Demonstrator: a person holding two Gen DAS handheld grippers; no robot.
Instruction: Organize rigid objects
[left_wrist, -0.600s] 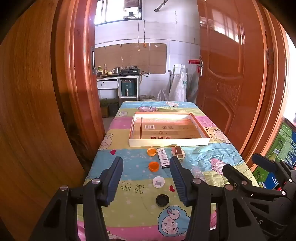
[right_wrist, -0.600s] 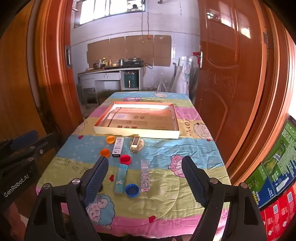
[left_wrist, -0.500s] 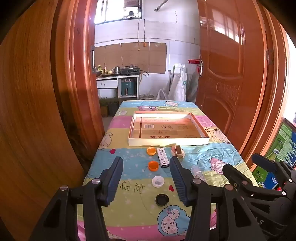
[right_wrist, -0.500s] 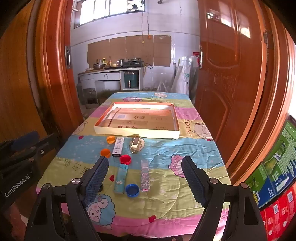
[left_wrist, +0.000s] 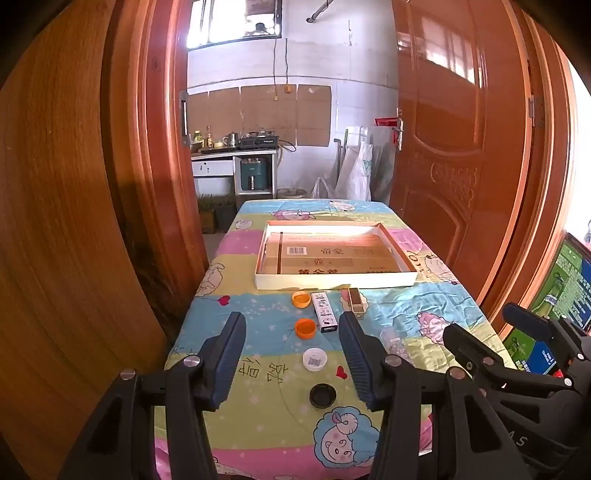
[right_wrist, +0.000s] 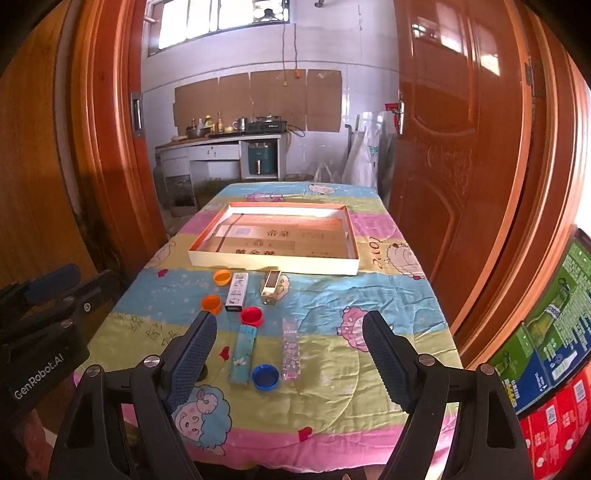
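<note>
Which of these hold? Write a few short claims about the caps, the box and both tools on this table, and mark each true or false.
1. The flat box has no caps in it. True.
2. The red cap lies inside the box. False: it lies on the cloth, in front of the box.
3. Both the left tool and the right tool are open and hold nothing. True.
4. The blue cap is stacked on the black cap. False: they lie apart on the cloth.
5. Two orange caps lie left of the white packet. True.
</note>
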